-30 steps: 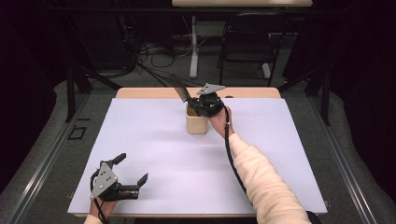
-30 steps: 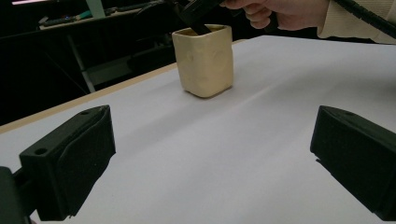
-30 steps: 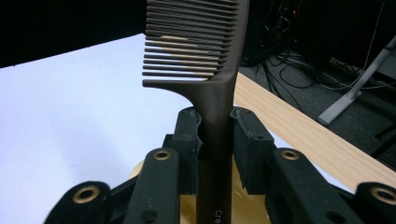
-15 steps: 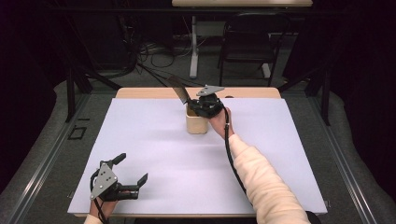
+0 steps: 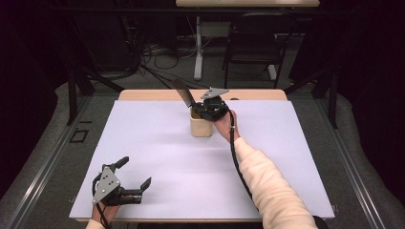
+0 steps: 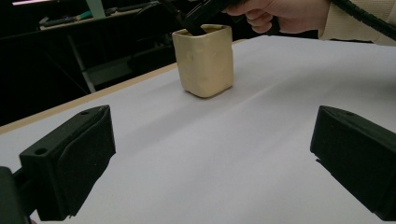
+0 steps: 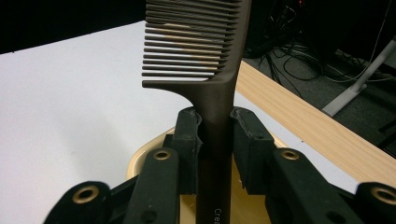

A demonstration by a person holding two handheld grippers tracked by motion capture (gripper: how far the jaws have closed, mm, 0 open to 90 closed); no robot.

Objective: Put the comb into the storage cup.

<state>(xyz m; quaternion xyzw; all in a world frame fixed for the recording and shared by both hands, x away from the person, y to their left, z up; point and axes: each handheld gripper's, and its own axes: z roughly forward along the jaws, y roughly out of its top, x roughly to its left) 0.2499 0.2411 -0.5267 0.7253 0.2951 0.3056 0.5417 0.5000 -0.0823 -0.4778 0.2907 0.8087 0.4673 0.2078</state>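
A cream cup [image 5: 200, 128] stands upright at the far middle of the white table sheet [image 5: 157, 143]. My right gripper [image 5: 198, 110] hovers at the cup's mouth, shut on the handle of a dark brown comb [image 5: 183, 95] whose toothed end sticks up and to the left. In the right gripper view the comb [image 7: 205, 60] rises between the closed pads [image 7: 189, 140] above the cup rim [image 7: 140, 158]. My left gripper [image 5: 136, 171] rests open near the front left corner with nothing in it. Between its spread jaws, the left gripper view [image 6: 212, 161] looks toward the cup [image 6: 204, 60].
A strip of bare wooden tabletop [image 5: 153, 94] runs along the far edge behind the sheet. Beyond it are a chair [image 5: 253, 52], a desk leg and floor cables [image 5: 157, 62]. Black frame posts [image 5: 71, 90] stand at the table's sides.
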